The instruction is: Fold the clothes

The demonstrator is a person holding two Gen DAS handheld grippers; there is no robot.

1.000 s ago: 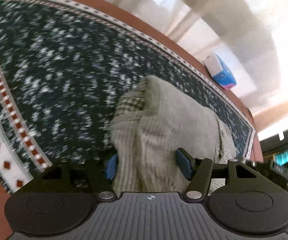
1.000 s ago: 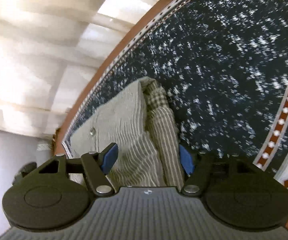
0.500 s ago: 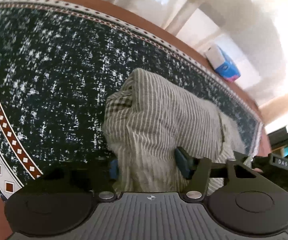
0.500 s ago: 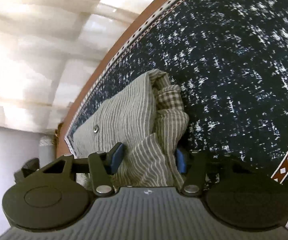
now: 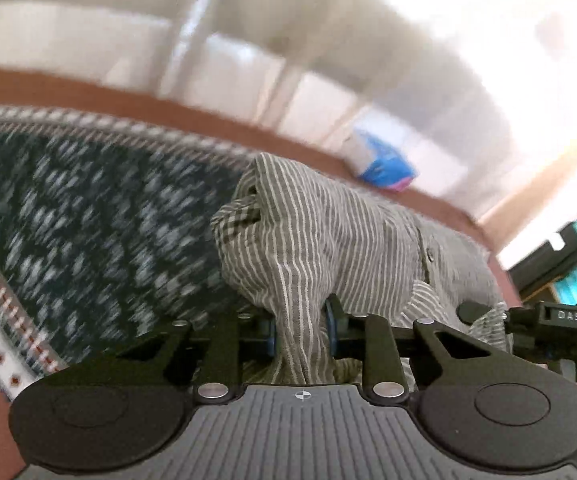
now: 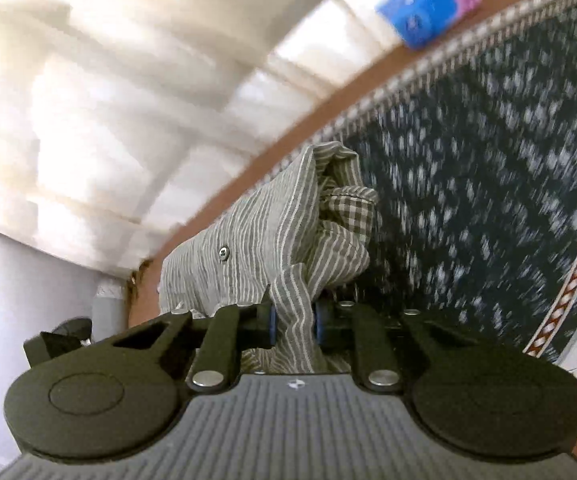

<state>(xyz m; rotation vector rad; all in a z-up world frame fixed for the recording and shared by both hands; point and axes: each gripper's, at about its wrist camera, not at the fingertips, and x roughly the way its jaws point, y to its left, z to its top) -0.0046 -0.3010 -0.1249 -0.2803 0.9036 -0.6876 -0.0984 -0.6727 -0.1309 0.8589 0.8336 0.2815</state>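
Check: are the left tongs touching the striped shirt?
Touching. The left wrist view shows the closing left tongs with both blue pads pressed against a bunched fold of the shirt.

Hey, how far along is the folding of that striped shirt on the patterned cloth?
Done: the striped shirt already lies bunched narrow on the patterned cloth. In hand: the left hand-held gripper and the right hand-held gripper each have a pinch of shirt fabric between closing jaws, raising its near end. Left: carrying that end over, setting it down and flattening; no neat fold shows yet.
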